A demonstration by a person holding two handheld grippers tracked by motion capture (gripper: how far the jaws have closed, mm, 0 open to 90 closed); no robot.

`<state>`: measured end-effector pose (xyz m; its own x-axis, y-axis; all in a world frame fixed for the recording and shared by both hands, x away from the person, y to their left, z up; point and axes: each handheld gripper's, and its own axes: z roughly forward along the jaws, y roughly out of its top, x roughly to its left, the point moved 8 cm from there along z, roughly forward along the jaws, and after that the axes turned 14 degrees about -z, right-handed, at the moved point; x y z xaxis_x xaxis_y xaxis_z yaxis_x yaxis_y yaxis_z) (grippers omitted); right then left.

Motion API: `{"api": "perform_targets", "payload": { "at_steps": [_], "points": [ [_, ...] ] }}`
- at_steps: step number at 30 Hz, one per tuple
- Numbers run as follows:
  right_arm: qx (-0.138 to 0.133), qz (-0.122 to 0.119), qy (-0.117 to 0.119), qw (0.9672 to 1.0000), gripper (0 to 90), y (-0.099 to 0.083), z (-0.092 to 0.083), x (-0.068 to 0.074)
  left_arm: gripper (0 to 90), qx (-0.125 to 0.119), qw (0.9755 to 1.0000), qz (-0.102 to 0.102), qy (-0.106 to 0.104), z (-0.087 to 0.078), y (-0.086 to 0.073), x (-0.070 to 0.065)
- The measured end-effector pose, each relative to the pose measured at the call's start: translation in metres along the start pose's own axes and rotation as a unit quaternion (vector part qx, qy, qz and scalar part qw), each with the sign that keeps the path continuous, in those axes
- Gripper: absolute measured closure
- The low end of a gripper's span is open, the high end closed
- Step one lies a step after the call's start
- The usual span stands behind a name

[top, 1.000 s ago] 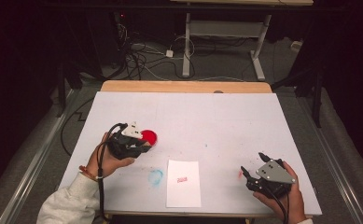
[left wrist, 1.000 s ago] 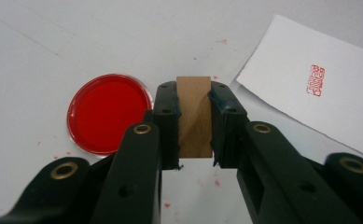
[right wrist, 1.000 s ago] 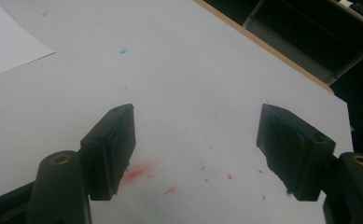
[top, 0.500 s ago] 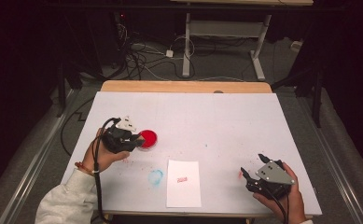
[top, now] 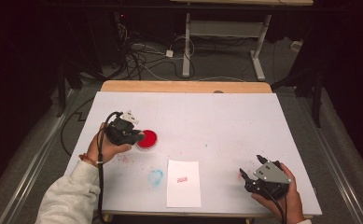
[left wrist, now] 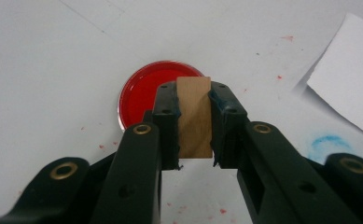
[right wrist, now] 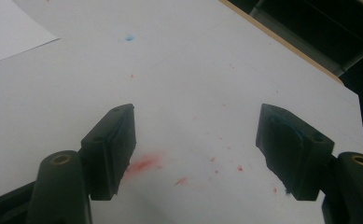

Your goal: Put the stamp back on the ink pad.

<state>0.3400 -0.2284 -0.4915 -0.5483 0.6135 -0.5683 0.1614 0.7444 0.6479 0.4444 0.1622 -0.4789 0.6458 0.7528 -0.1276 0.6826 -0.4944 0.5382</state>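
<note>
My left gripper [top: 139,136] is shut on a small upright wooden block [left wrist: 194,116], gripped by its two sides. Just beyond the block lies a round red ink dish [left wrist: 142,93], seen on the table's left half in the high view as the dish [top: 147,139]. A white paper sheet [top: 184,186] with a small red mark [top: 182,179] lies near the front edge. My right gripper [top: 250,164] hovers low at the front right, and in its own view this gripper [right wrist: 195,121] stands open with only bare table between the jaws.
The white table [top: 226,121] carries a blue smudge [top: 155,176] left of the paper and red specks around the dish. A red smear [right wrist: 144,163] marks the table under the right gripper. Cables and desk legs lie on the floor beyond the far edge.
The left hand has shifted a little toward the far side of the table, still holding the wooden block beside the dish. The right hand has stayed put.
</note>
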Motion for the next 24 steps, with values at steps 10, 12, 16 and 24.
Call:
{"api": "perform_targets", "payload": {
  "at_steps": [10,12,16,24],
  "points": [
    [0.004,-0.001,0.005,1.0000,29.6,-0.002,0.002,0.002,73.2,0.034,0.9994,-0.007,0.004,0.024,0.007,0.008],
    [0.004,-0.003,0.006,1.0000,29.6,-0.002,0.002,0.002,73.2,0.040,0.9991,-0.009,0.003,0.028,0.008,0.008],
    [0.004,-0.003,0.008,1.0000,29.8,-0.002,0.002,0.002,73.2,0.050,0.9987,-0.012,0.005,0.036,0.008,0.010],
    [0.007,-0.005,0.011,0.9999,29.9,-0.003,0.003,0.004,73.2,0.069,0.9974,-0.018,0.005,0.049,0.007,0.012]
  ]
}}
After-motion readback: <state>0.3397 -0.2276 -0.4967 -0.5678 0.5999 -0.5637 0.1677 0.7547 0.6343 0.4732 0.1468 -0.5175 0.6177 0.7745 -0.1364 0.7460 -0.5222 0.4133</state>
